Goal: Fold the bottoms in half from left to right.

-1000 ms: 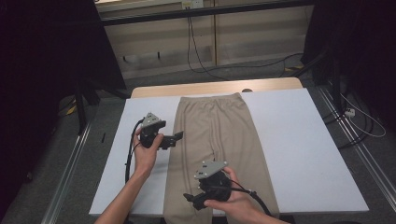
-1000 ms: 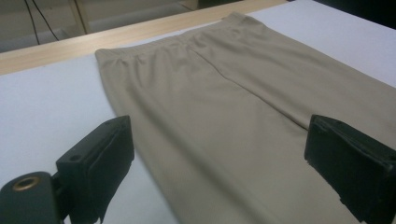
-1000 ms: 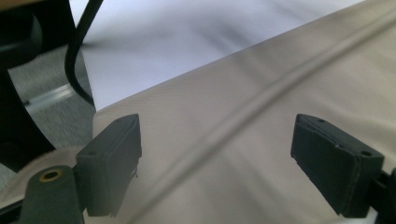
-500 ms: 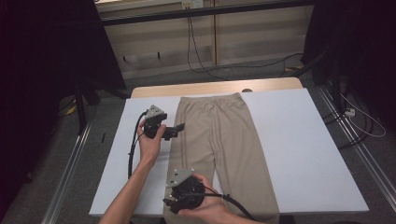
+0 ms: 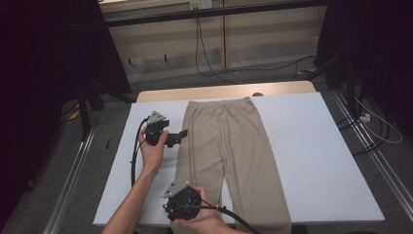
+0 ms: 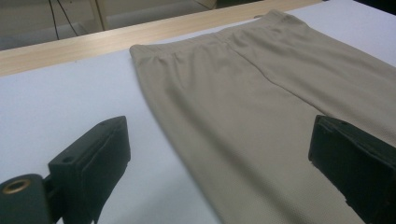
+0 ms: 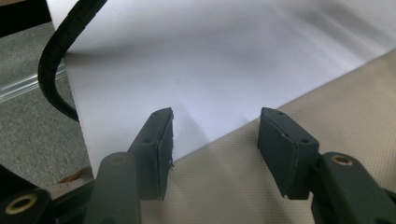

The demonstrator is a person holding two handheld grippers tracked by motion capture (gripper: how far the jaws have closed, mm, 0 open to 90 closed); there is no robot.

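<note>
The beige trousers (image 5: 229, 156) lie flat along the white table (image 5: 316, 161), waistband at the far end. The fabric looks light, limp and thin (likely to sag), so pinch at an edge. The left gripper (image 6: 219, 154), spread wide, straddles the upper left side seam. The right gripper (image 7: 215, 149), jaws just narrowed to half-spread and pinching nothing, straddles the lower leg's left edge. The hems are cut off.
</note>
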